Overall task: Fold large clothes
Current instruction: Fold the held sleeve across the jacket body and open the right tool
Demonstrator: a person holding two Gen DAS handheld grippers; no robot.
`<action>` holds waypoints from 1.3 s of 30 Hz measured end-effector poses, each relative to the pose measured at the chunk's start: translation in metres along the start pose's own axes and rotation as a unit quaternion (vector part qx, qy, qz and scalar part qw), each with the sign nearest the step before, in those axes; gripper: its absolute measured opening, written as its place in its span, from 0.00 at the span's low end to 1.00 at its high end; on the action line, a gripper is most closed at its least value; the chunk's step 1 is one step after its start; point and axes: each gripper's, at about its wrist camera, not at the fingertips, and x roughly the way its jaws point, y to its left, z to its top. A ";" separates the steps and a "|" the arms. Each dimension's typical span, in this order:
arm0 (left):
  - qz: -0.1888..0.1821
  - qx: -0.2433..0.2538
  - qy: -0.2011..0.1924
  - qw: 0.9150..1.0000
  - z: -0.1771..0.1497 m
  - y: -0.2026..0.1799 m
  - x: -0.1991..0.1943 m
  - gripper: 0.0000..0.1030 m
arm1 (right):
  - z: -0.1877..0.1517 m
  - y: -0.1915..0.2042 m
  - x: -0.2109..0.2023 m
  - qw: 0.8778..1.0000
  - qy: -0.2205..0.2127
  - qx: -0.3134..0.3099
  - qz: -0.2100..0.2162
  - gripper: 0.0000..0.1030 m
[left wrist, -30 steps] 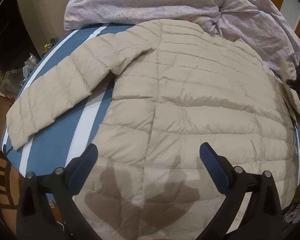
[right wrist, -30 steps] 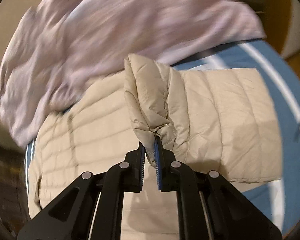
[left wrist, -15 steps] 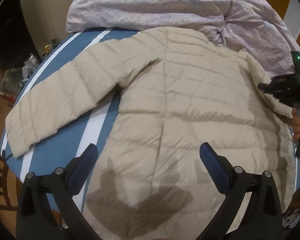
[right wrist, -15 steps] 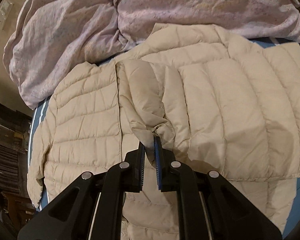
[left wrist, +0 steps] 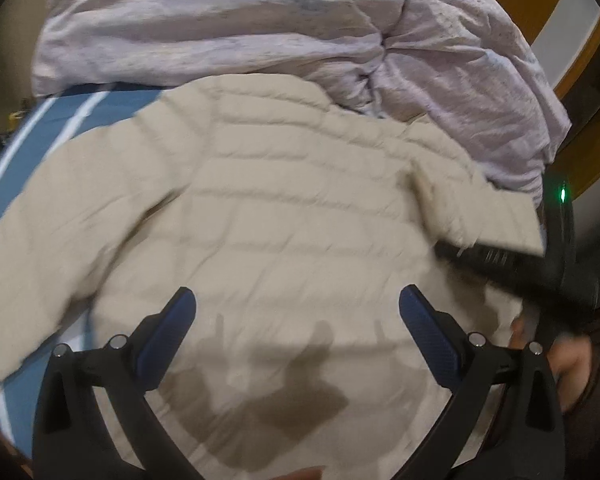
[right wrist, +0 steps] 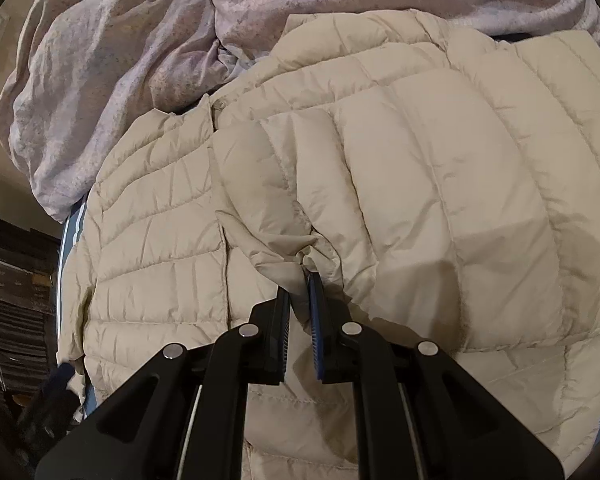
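Observation:
A beige quilted puffer jacket (left wrist: 292, 216) lies spread, back up, on a blue bedcover with white stripes (left wrist: 32, 136). My left gripper (left wrist: 296, 308) hovers open above the jacket's lower back with nothing between its fingers. In the right wrist view my right gripper (right wrist: 300, 284) is shut on the cuff end of the jacket's sleeve (right wrist: 284, 216), which is folded across the jacket's back (right wrist: 460, 184). The right gripper also shows in the left wrist view as a dark blurred shape (left wrist: 532, 264) at the jacket's right side. The other sleeve (left wrist: 40, 240) lies stretched out to the left.
A crumpled lilac duvet (left wrist: 260, 20) is heaped at the head of the bed, touching the jacket's collar. A person's hand (left wrist: 568, 364) shows at the right edge of the left wrist view. Dark furniture (right wrist: 12, 280) stands beyond the bed's left edge.
My left gripper has moved toward the jacket's right side, still open. My right gripper has carried the sleeve cuff further over the jacket's back and lower, staying shut on it.

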 end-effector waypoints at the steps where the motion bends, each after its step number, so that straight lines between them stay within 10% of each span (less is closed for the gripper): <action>1: -0.008 0.000 0.005 1.000 0.007 -0.005 0.007 0.98 | 0.000 0.000 0.001 1.000 0.000 0.001 0.001 0.10; 23: -0.011 0.031 0.022 0.999 0.047 -0.037 0.059 0.97 | -0.014 0.025 0.007 0.999 0.015 -0.019 0.033 0.10; 39: -0.077 -0.029 0.048 0.995 0.057 -0.032 0.072 0.58 | -0.033 0.070 0.001 0.992 0.014 -0.077 0.104 0.10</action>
